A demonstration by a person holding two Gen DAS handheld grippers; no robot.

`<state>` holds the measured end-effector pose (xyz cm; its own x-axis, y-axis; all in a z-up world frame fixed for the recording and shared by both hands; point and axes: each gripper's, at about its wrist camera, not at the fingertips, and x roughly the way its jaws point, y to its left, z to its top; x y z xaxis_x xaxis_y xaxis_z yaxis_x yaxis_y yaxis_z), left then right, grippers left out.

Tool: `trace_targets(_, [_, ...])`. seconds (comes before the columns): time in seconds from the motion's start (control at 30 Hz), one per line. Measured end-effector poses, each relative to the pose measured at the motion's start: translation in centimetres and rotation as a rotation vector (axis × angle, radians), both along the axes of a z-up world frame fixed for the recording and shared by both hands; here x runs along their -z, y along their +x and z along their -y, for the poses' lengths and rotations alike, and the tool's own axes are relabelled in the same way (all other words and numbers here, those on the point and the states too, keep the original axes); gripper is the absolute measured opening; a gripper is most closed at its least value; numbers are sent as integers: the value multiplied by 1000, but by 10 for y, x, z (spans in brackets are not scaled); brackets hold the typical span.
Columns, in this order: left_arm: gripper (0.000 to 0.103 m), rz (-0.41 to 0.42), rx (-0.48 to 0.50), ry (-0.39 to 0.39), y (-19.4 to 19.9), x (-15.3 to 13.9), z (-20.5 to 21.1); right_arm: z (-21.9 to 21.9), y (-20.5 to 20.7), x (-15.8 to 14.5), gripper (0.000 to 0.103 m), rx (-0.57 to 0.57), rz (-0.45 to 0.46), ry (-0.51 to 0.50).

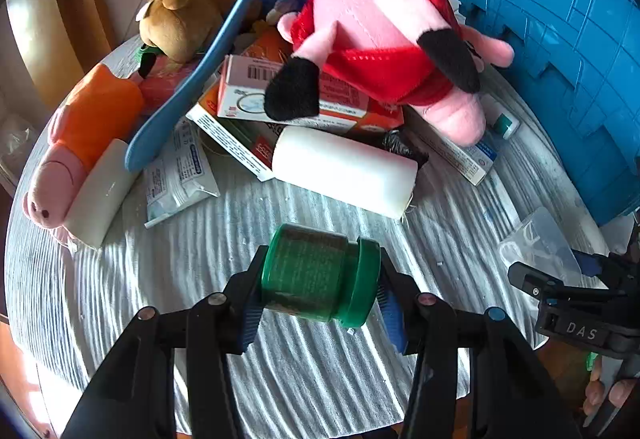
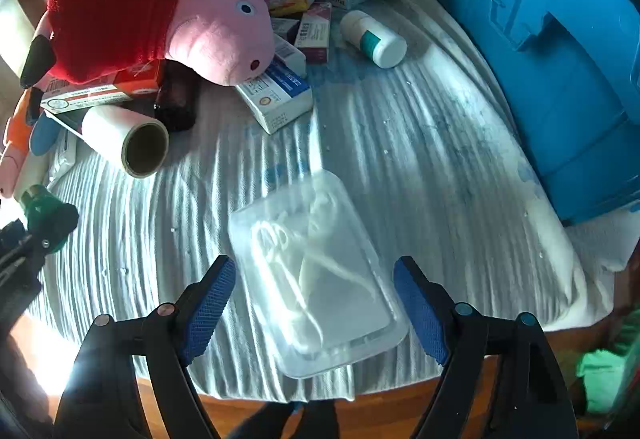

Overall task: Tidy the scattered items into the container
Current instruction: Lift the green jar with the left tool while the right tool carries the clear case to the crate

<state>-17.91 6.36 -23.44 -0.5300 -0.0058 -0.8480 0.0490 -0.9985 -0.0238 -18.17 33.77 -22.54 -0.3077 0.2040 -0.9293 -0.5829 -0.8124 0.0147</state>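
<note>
Holding the jar [image 1: 320, 275] clamped, left gripper [image 1: 318, 303] must carry it to the crate [image 1: 560, 51]; right gripper [image 2: 314, 303], jaws apart, straddles the pouch [image 2: 320, 279].

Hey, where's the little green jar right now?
In the left wrist view the green jar lies sideways, clamped in the left tongs just above the striped cloth, in front of the white roll.

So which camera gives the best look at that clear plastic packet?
The right wrist view: the clear plastic packet lies whole on the cloth between the open right tool. The left wrist view catches only a blurred part of it near the edge.
</note>
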Motion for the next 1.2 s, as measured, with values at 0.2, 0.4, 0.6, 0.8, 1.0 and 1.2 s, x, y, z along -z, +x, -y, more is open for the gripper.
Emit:
trace_targets(0.2, [49,13,30,6,3,4,-9,2,-9,2,78,-85,77,41])
trace_targets(0.4, [49,-26,51,-6,13,-15,-19,9,-15,-23,60,-115,25,88])
trace_targets(0.6, [49,-135,56,-12,21,-62,-24,24,-22,-87,60,-157,-113,138])
trace_targets(0.8, [49,-281,62,-28,23,-122,-27,40,-25,-162,61,-192,-265,246])
trace_targets(1.0, [49,-422,84,-37,12,-185,-42,34,-28,-245,61,-197,-387,386])
trace_targets(1.2, [49,-551,143,-39,-10,-252,-85,-5,-9,-328,61,-136,-467,525])
